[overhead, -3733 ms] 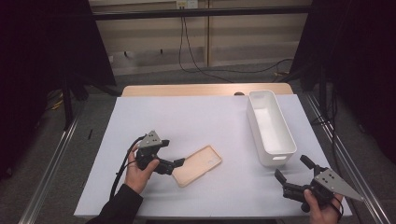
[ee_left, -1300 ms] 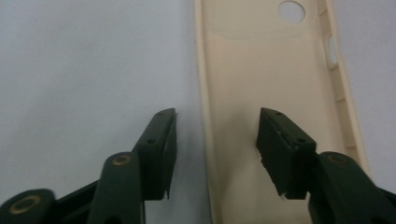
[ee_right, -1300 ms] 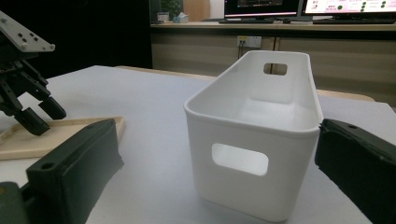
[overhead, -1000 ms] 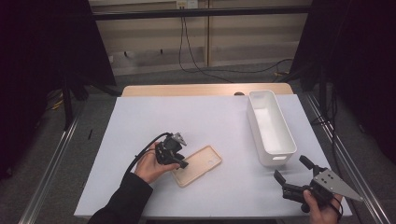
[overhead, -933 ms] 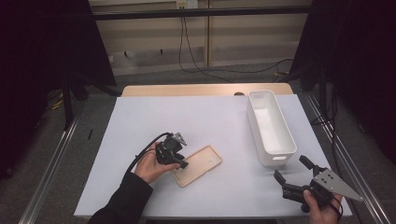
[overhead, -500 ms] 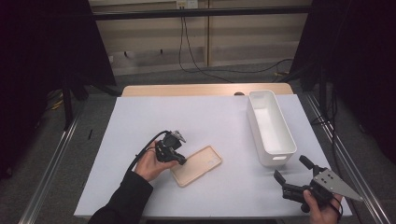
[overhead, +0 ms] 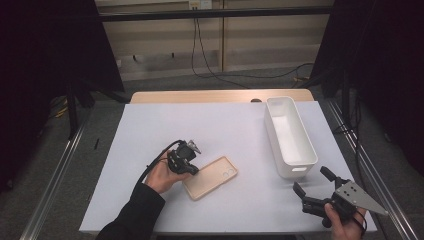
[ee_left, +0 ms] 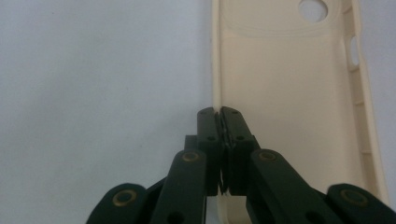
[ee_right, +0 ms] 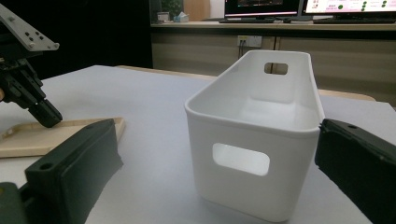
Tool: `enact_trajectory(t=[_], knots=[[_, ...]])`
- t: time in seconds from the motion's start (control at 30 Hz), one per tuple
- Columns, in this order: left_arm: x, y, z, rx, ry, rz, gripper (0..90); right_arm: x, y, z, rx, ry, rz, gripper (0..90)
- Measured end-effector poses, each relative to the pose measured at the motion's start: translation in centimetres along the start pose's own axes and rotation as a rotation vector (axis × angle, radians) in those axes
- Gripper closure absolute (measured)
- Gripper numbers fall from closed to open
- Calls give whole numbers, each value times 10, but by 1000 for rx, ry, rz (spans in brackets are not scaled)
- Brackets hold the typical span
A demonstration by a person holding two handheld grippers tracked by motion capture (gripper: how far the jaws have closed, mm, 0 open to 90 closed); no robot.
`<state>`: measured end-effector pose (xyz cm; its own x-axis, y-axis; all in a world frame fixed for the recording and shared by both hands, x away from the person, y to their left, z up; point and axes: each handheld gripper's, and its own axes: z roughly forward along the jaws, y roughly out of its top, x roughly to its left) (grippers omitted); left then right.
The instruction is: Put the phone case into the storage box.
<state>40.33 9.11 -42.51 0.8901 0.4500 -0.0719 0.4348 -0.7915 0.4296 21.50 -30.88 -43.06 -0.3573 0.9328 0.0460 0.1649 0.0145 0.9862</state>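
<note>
A white bin [ee_right: 254,140] sits on the white table [ee_right: 149,154], between two black jaws held wide apart. At the far left, another gripper [ee_right: 44,115] touches a flat tan case [ee_right: 56,135].

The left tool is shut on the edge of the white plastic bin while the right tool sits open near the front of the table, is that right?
Not quite. The left tool is shut on the side wall of the cream rubber phone case, not the white plastic bin; the left gripper view shows it. The right tool is open.
</note>
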Motion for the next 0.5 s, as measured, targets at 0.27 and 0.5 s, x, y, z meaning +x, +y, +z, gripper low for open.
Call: enact_trajectory(t=[0.27,0.5], knots=[[3,-1,0,-9,-21,-40,877,0,0,0,-2,2,0,0],[2,-3,-1,-23,-14,-22,878,-1,0,0,-2,1,-1,0]])
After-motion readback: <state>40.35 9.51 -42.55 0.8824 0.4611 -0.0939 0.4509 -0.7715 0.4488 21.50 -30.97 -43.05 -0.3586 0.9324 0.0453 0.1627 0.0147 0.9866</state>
